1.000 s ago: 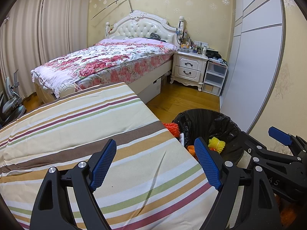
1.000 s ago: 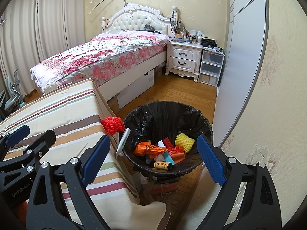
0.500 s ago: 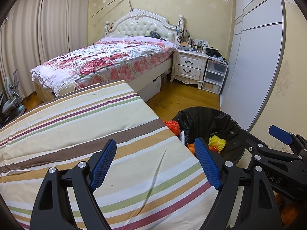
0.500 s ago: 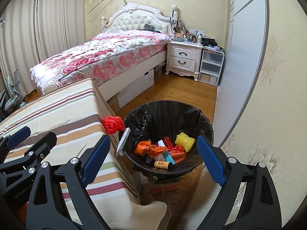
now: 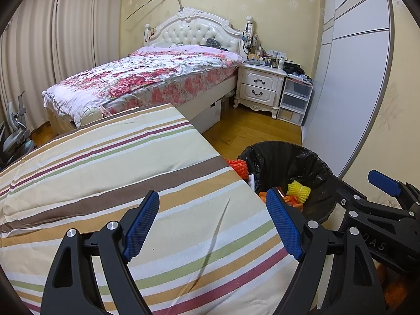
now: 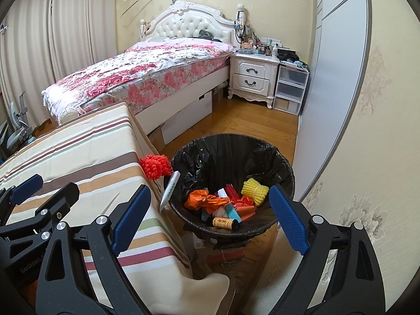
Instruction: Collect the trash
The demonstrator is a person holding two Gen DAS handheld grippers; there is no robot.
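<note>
We held the left claw [image 5: 212, 223] wide open and empty over the striped tabletop [image 5: 110, 173]. At its edge lay a red foam net [image 6: 155, 166], touching the black-lined trash bin [image 6: 231, 147]; a white packet [image 6: 170, 190] leaned there too. The right claw [image 6: 208, 219] gaped empty above the bin's litter.

A cream cloth [image 5: 110, 183] striped in brown, maroon, green and orange covers the near table, a red foam net [image 6: 155, 166] sits at its edge, the bin [image 6: 284, 168] wears a black liner holding a yellow net [image 6: 254, 187] and orange wrapper [image 6: 203, 200], and the far bedspread [image 6: 147, 74] is pink-and-red floral.
</note>
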